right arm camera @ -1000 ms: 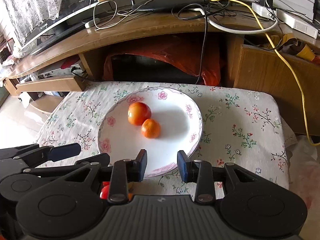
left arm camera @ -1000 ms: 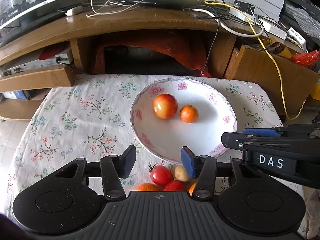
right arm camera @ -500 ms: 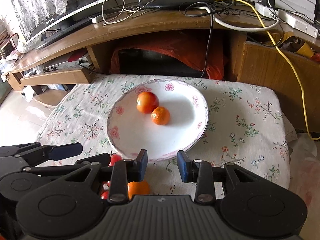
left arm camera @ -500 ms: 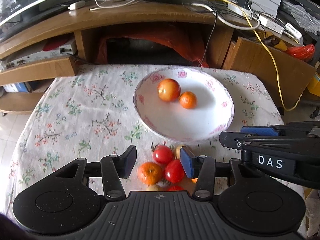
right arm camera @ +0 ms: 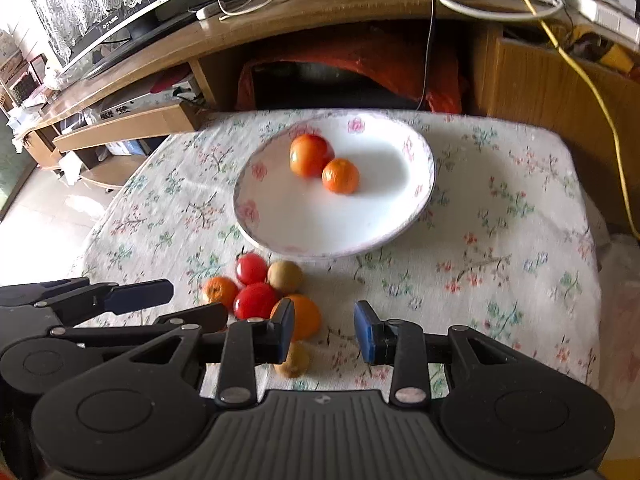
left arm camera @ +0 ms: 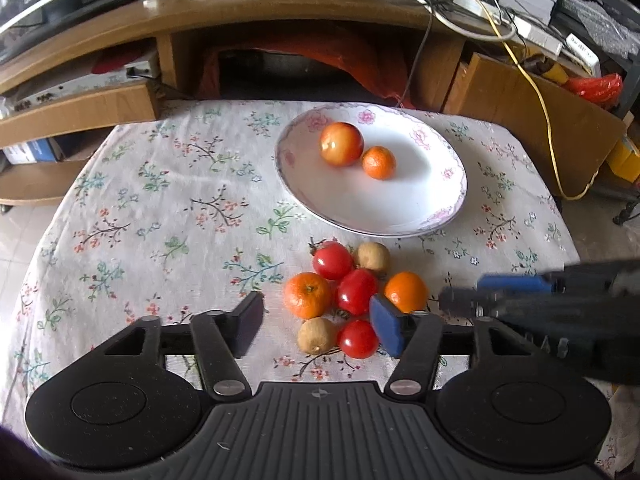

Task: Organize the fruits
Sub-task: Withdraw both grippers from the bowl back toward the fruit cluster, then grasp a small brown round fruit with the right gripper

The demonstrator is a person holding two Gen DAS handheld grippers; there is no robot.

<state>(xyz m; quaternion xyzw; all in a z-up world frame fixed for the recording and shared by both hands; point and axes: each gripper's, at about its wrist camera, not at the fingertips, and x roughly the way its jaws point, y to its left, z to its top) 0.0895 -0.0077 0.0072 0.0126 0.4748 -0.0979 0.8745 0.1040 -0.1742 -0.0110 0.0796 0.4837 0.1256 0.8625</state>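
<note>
1. Bench [left arm camera: 168, 208] – covered in a white cloth with a small floral print; a brown wooden TV stand [left arm camera: 280, 12] strewn with cables sits behind it.
2. Round white ceramic plate with pink flower rim [left arm camera: 448, 184] is at the far middle of the bench. On it: one large red-yellow round fruit [left arm camera: 341, 144] and one small orange mandarin [left arm camera: 378, 162], touching each other.
3. Loose fruit cluster on the cloth just in front of the plate, packed together: three glossy red cherry tomatoes [left arm camera: 332, 260], [left arm camera: 357, 291], [left arm camera: 357, 338]; two orange mandarins [left arm camera: 308, 294], [left arm camera: 406, 291]; two small tan round fruits [left arm camera: 373, 257], [left arm camera: 316, 335].
4. Left claw [left arm camera: 318, 326] – black frame, blue pads, jaws have just been opening and now stand moderately wide. It hangs over the near part of the cluster; several fruits sit in the gap between the pads, none gripped.
5. Right claw [right arm camera: 324, 330] – jaws narrow, nothing between the pads, only bare cloth showing in the gap. Its left pad overlaps the near mandarin [right arm camera: 306, 316] in the right wrist view; contact cannot be told.
6. The two claws are side by side, the right one just right of the cluster.
</note>
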